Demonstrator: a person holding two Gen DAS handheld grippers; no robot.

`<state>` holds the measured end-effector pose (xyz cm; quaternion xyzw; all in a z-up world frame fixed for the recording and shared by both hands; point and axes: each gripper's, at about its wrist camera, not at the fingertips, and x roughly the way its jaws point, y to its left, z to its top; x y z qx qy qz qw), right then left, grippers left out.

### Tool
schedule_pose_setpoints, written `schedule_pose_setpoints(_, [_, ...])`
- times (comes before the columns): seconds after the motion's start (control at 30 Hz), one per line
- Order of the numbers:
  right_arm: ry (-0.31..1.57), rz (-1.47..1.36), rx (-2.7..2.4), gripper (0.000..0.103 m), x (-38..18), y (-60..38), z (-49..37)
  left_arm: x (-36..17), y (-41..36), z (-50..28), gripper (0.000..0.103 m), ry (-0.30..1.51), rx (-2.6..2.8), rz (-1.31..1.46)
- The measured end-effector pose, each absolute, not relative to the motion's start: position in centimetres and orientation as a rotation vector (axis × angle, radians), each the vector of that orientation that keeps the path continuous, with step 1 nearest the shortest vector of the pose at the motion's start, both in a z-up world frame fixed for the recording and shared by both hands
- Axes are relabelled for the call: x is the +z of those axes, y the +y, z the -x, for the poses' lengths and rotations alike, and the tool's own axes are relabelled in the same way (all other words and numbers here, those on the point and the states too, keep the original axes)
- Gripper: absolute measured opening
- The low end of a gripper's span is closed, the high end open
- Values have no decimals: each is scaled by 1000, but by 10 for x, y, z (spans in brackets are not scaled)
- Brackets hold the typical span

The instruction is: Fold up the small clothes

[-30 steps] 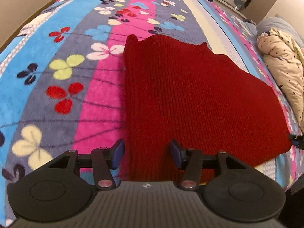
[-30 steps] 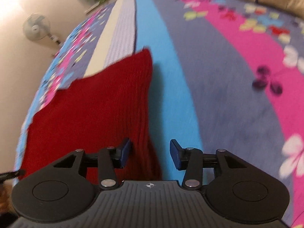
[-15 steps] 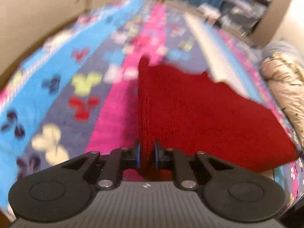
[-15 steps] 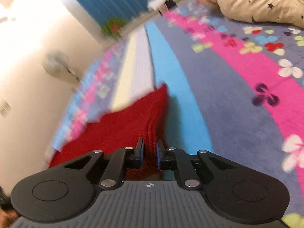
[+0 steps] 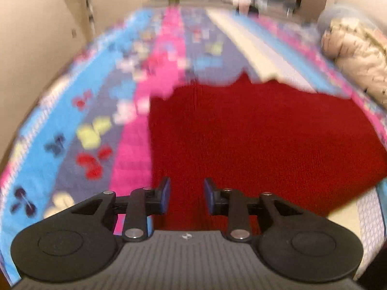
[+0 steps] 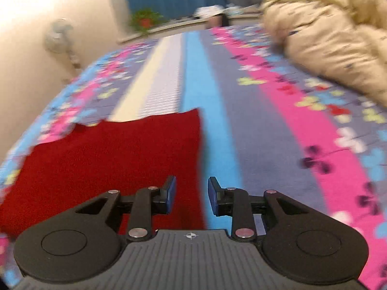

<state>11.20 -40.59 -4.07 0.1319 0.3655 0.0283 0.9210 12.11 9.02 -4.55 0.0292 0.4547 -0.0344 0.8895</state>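
Lying flat on the striped, flower-print fleece bedspread is the dark red knitted garment, w/ both hand-held grippers poised over its near edge.

Left gripper: jaws have just been opening, now parted w/ a clear gap. Red knit shows through the gap, but the blue pads don't press on it, so it's released. Garment's left edge runs just left of the left finger; the rest spreads ahead and to the right, reaching the bedspread's right border. Far edge is jagged and blurred, shape there can't be made out.

Right gripper: jaws also just been opening, standing apart, nothing clamped. Garment's right edge falls between the fingers in the right wrist view; knit lies under the left finger and off to the left, the blue stripe of the bedspread under the right finger.

Beige star-print quilt is bunched at the far right of the bed, well apart from the garment. White standing fan is by the wall at left, a green potted plant on the far sill. Both views motion-blurred.
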Motion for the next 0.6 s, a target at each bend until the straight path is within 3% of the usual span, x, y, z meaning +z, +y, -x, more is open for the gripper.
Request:
schedule_pose_setpoints(0.07, [869,-246,97,31,-58,-399,-121,-65,92,-128,37,1037,-63,-64])
schedule_pose_setpoints(0.13, [1015,-159,84,30,-80,-389,-128,-59,91,-129,38,1006,-46,-71])
schedule_pose_setpoints(0.27, [974,-101,85,31,-73,-377,-128,-44,90,-121,38,924,-57,-50])
schedule_pose_setpoints(0.4, [1000,-113,81,31,-82,-382,-127,-62,89,-128,41,1029,-48,-64])
schedule_pose_setpoints(0.6, [959,-131,61,31,-72,-377,-127,-53,89,-122,43,1001,-44,-62])
